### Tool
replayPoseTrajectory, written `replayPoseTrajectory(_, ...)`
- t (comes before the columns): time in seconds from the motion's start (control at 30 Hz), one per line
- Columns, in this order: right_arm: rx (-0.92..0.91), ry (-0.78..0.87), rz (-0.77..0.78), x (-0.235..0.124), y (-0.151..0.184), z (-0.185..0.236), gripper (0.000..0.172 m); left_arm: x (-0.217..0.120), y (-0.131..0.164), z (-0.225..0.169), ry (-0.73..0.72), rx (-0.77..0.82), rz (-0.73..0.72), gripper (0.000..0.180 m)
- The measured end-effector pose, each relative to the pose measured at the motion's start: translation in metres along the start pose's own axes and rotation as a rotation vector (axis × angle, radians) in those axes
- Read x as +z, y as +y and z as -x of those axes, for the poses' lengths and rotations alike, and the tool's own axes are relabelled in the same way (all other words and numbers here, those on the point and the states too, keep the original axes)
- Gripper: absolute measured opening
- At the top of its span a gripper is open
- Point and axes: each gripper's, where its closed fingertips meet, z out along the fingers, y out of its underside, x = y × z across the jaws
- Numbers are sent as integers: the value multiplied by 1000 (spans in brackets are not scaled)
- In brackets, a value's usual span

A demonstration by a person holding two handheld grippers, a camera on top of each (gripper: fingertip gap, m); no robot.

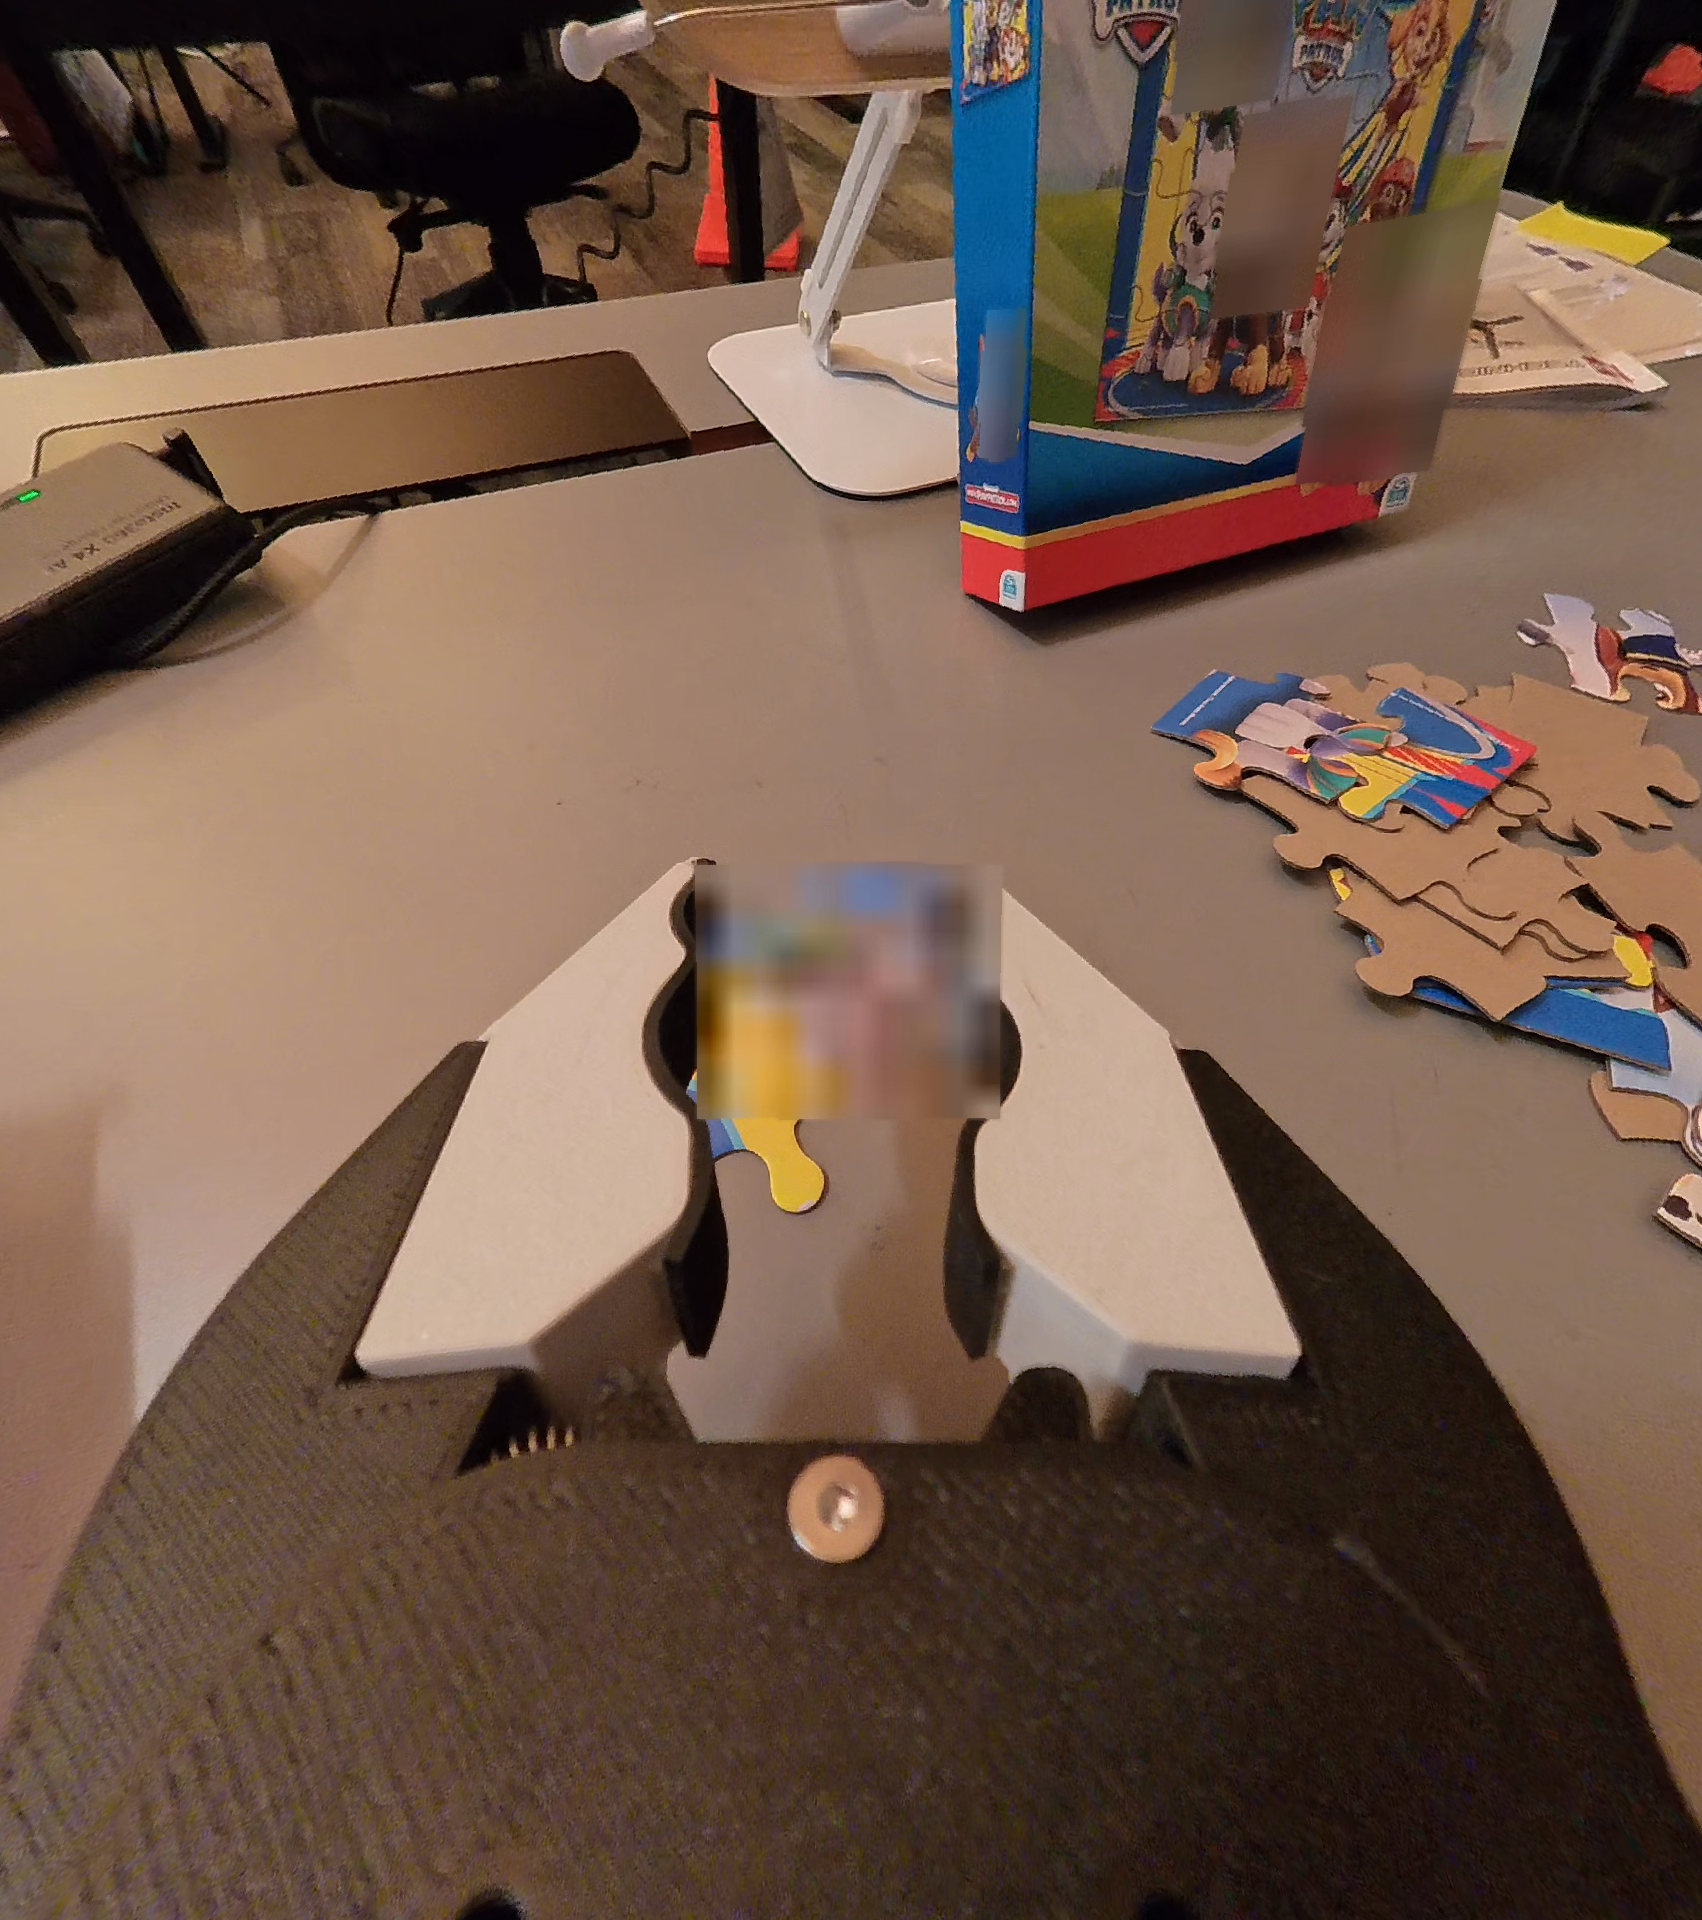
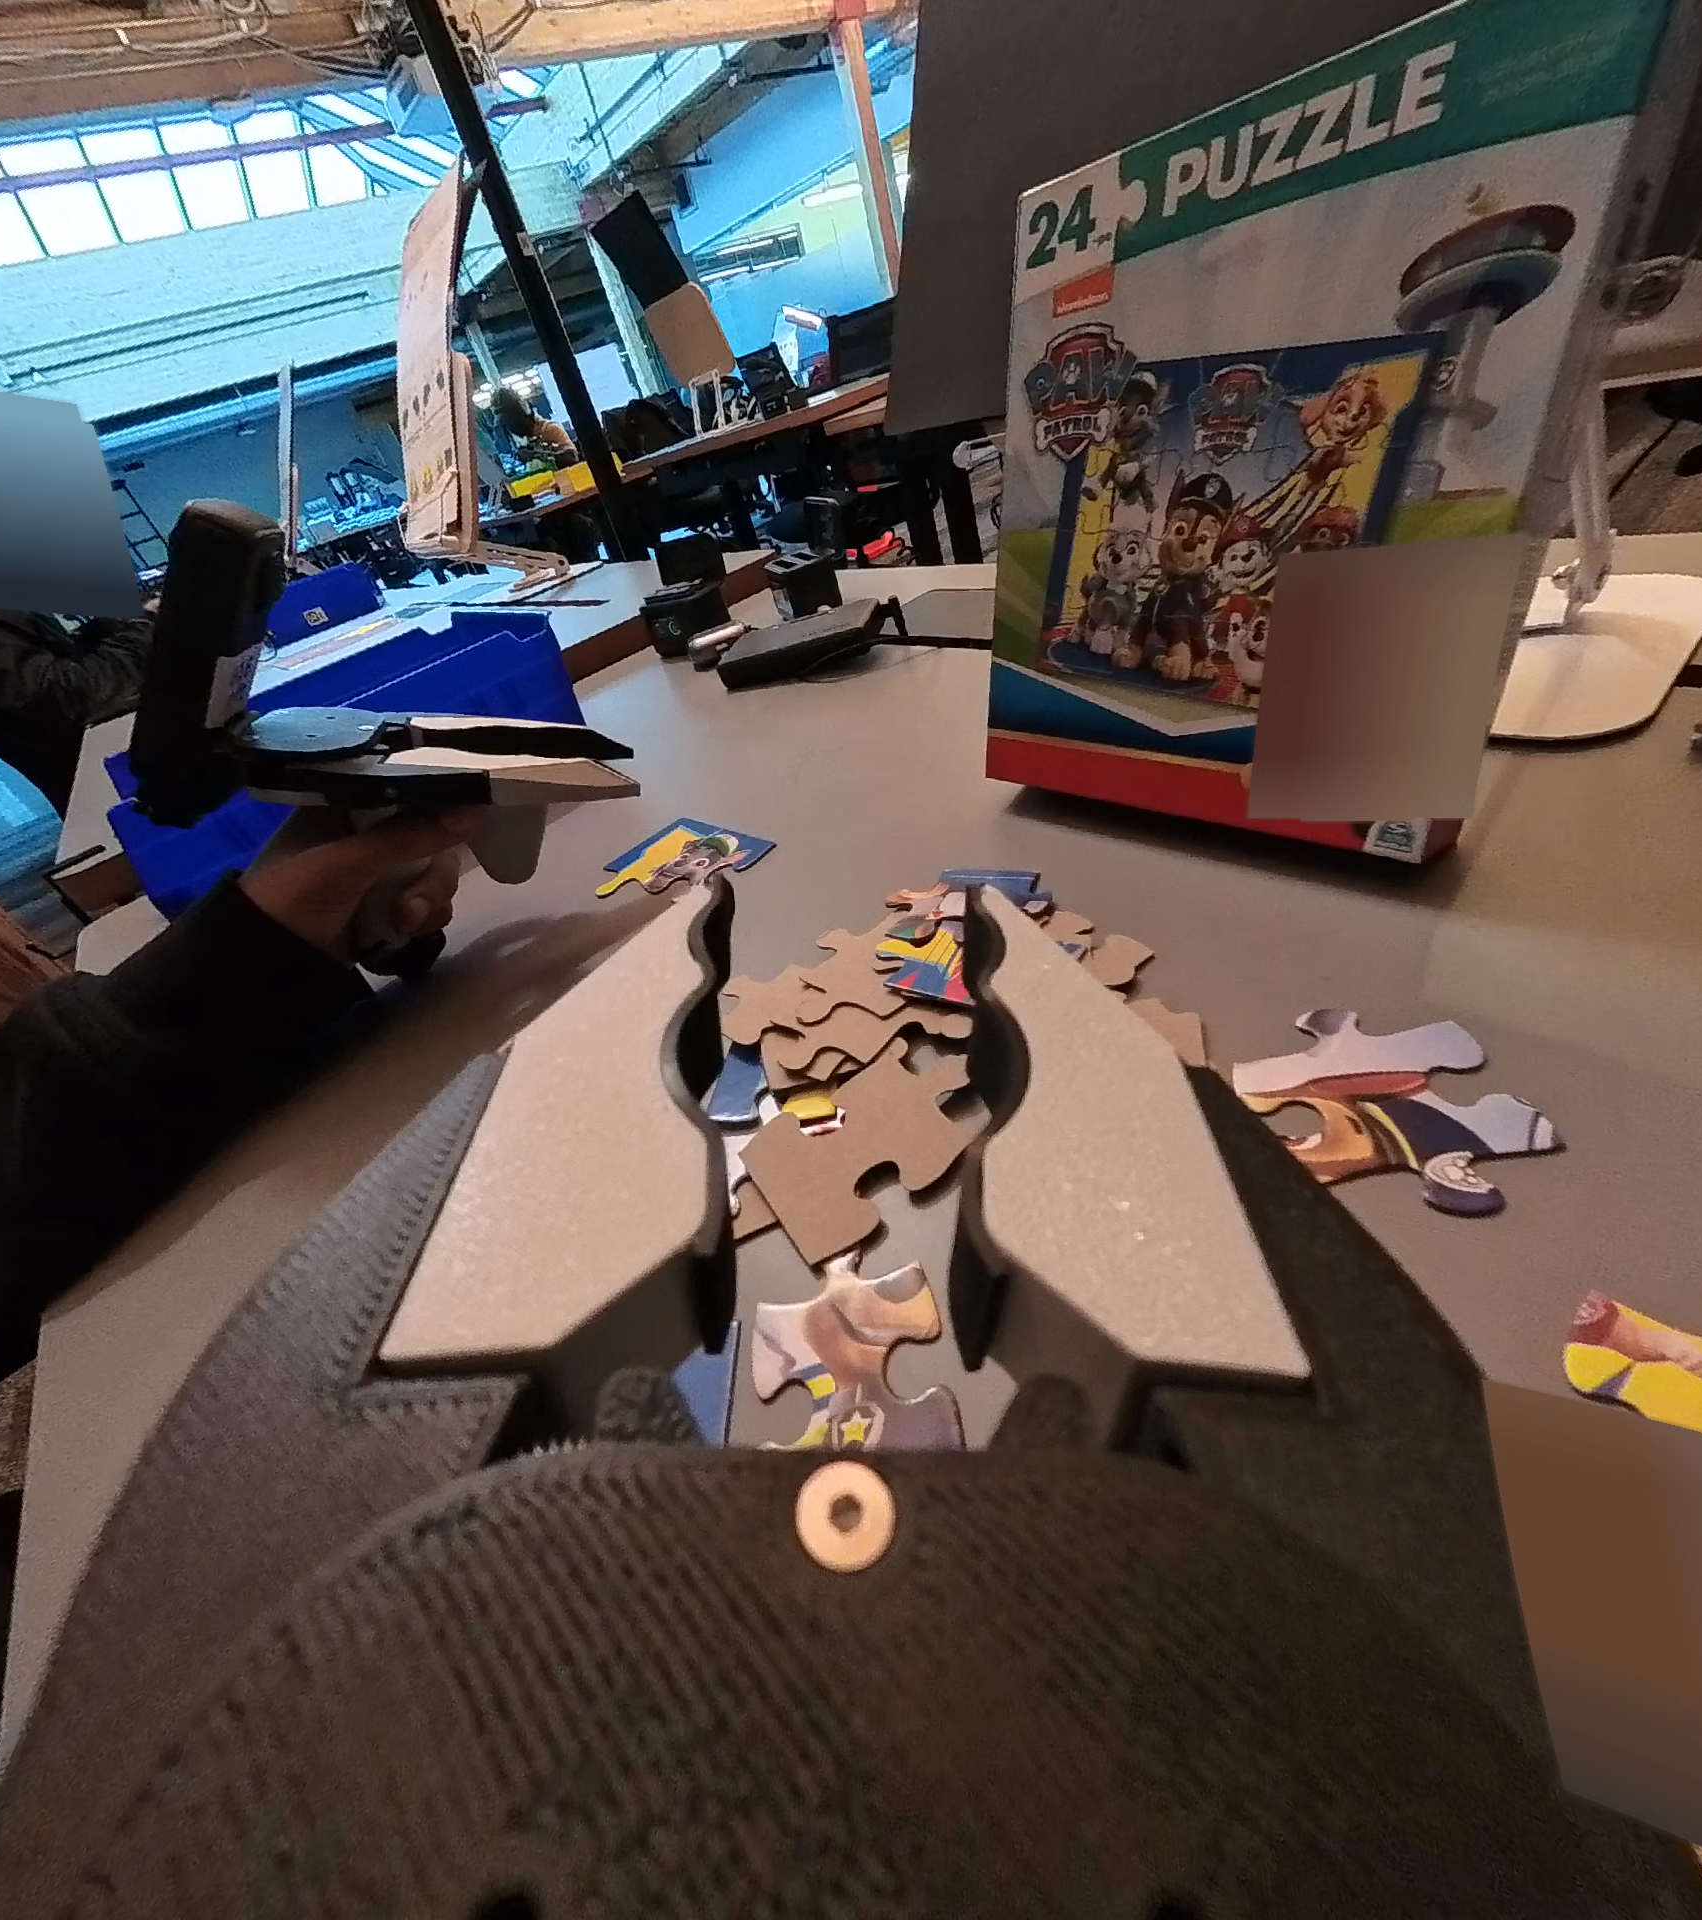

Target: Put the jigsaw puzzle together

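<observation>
Your left gripper point(image 2: 618, 769) hovers open above a lone blue-and-yellow puzzle piece point(image 2: 686, 854) lying flat, picture up, on the grey table point(image 1: 618, 707). Your right gripper point(image 2: 847, 914) hangs open over a loose heap of puzzle pieces point(image 2: 857, 1049), most showing brown backs.

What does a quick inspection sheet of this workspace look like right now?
Surface: grey table, mostly bare on its left side.
Job's things: pile of puzzle pieces, many face down; one lone piece lying flat apart; puzzle box standing upright.
Clutter: white stand, papers, black charger.
Grippers: left hand-held gripper open, above the lone piece; right hand-held gripper open over the pile, holding nothing.
Cables: black cable from the charger.
Surroundings: blue bin, desks, office chair.
</observation>
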Motion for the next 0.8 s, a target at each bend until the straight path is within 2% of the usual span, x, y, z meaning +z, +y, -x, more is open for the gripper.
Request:
replayPoseTrajectory(0.5,-9,0,17,1,3,1,44,1,2,-2,4,8,10,43)
replayPoseTrajectory(0.8,-107,15,185,21,29,8,48,1,1,-3,7,14,8,43)
